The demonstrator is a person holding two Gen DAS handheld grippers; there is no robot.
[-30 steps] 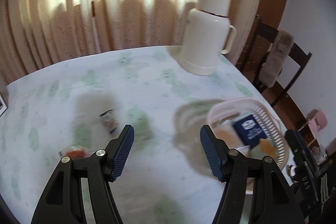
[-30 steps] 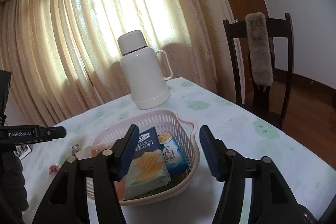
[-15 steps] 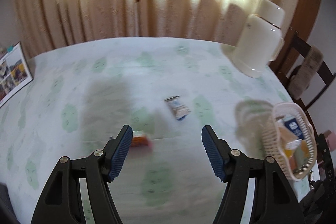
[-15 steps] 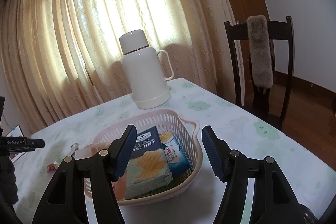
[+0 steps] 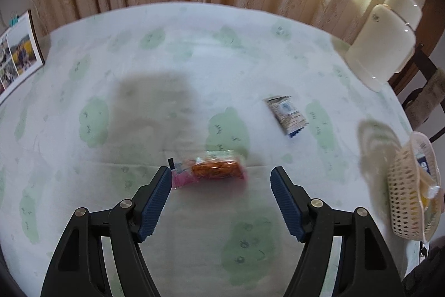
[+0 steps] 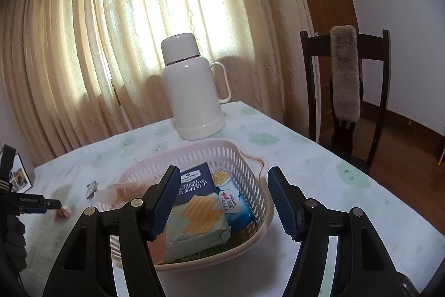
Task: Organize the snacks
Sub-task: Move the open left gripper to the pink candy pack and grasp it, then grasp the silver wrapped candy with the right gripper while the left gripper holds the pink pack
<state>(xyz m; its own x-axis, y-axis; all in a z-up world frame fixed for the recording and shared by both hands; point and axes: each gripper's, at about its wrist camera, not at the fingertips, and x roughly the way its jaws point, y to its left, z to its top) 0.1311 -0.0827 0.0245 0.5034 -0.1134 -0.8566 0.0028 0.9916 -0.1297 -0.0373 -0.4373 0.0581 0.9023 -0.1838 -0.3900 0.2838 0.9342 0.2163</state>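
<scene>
Bare tablecloth (image 5: 194, 68) lies open around the orange packet (image 5: 217, 168); the basket (image 5: 403, 202) stands well right.

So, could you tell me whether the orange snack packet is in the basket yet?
Not yet: the orange snack packet lies on the tablecloth, apart from the basket.

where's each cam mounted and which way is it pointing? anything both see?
Left wrist: on the left gripper, angled down at the table; open blue pads frame an orange snack packet, with a small blue-white packet beyond.
Right wrist: on the right gripper, looking across the table toward the curtains; open pads straddle the basket of crackers.
Shared: white thermos, basket, both loose packets; the right view also catches the left gripper at its left edge.
</scene>
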